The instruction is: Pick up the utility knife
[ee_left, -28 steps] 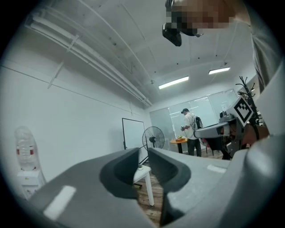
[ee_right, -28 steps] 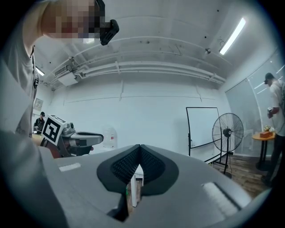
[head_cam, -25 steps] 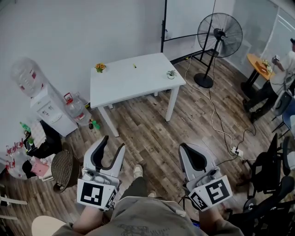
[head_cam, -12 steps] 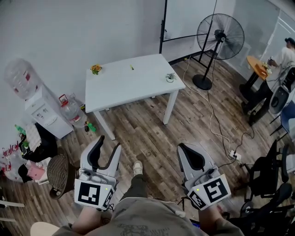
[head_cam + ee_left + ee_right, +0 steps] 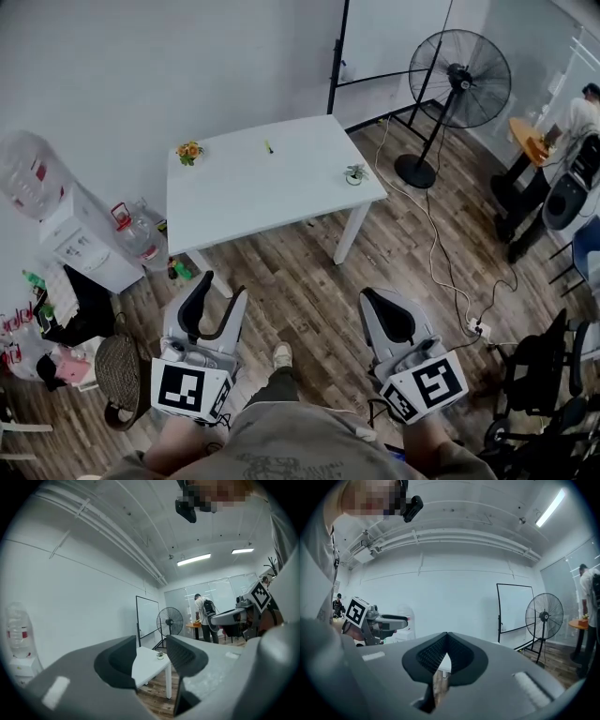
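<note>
Both grippers hang low by the person's waist, well apart from the white surface (image 5: 281, 192). The left gripper (image 5: 223, 292) has its fingers spread and empty; the right gripper (image 5: 377, 305) is clenched on nothing, tips touching. The likely utility knife (image 5: 268, 147) — a small yellowish sliver near the surface's far edge — is too tiny to confirm (blade state unreadable). The risk: a long reach with clenched fingers could shove it off the back, or clip the potted plant (image 5: 355, 173).

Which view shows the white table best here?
The head view: the white table is seen whole from above, top and legs. The left gripper view catches one corner and leg; the right gripper view gives only a white sliver, likely it.
</note>
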